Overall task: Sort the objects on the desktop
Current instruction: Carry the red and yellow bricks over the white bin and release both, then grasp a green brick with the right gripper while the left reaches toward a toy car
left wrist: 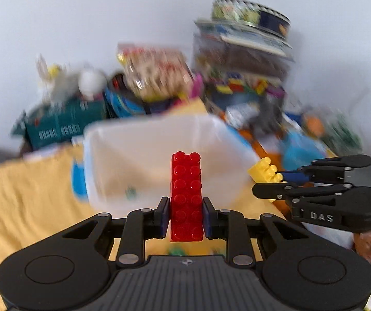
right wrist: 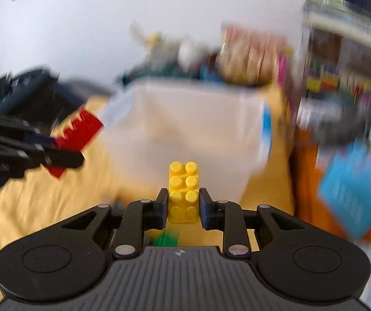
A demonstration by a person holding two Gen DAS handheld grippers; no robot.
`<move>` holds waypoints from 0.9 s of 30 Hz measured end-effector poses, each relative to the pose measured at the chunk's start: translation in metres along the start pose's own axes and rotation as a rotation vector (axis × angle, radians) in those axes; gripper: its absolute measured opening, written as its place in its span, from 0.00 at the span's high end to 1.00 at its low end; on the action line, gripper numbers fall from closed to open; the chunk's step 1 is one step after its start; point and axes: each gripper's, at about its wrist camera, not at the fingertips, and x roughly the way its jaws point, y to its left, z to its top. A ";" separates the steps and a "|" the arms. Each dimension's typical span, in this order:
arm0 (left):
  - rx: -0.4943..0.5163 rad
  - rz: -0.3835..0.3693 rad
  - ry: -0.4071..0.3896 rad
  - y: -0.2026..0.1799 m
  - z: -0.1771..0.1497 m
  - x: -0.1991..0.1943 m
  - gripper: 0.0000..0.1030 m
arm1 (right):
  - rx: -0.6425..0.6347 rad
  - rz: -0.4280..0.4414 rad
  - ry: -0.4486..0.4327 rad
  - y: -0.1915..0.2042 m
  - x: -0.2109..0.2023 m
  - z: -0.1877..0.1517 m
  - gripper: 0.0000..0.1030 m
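Observation:
My left gripper [left wrist: 186,211] is shut on a long red studded brick [left wrist: 186,194], studs facing the camera, held above the yellow cloth. My right gripper [right wrist: 182,206] is shut on a shorter yellow studded brick [right wrist: 183,191]. Both point toward a translucent white plastic bin [left wrist: 159,160], which stands just ahead with its open top visible. In the left wrist view the right gripper [left wrist: 276,181] shows at the right with the yellow brick [left wrist: 265,172]. In the right wrist view the left gripper [right wrist: 63,150] shows at the left with the red brick [right wrist: 79,132].
A yellow cloth [left wrist: 35,189] covers the table. Behind the bin lies blurred clutter: a green box [left wrist: 61,121], a snack bag [left wrist: 157,72], stacked toy boxes [left wrist: 245,59] and a round tin [left wrist: 250,15]. A green brick [right wrist: 166,238] lies under the right gripper. A blue card [right wrist: 353,189] sits right.

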 end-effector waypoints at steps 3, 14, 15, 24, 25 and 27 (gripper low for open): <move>0.017 0.128 -0.022 0.004 0.030 0.035 0.72 | 0.060 -0.010 -0.047 -0.007 0.024 0.038 0.74; -0.025 0.117 -0.052 0.006 0.018 0.033 0.70 | 0.072 -0.071 -0.002 0.000 0.066 0.041 0.68; -0.020 0.105 -0.063 0.004 0.011 0.021 0.69 | 0.063 -0.066 -0.016 0.002 0.058 0.039 0.68; -0.046 0.120 0.029 -0.018 -0.089 -0.039 0.61 | 0.041 0.008 0.044 0.001 0.001 -0.023 0.63; -0.066 0.107 0.064 -0.018 -0.101 -0.039 0.61 | 0.036 0.016 0.082 0.005 0.000 -0.036 0.63; -0.122 0.088 0.116 -0.018 -0.124 -0.040 0.61 | 0.049 0.013 0.141 0.009 0.002 -0.059 0.63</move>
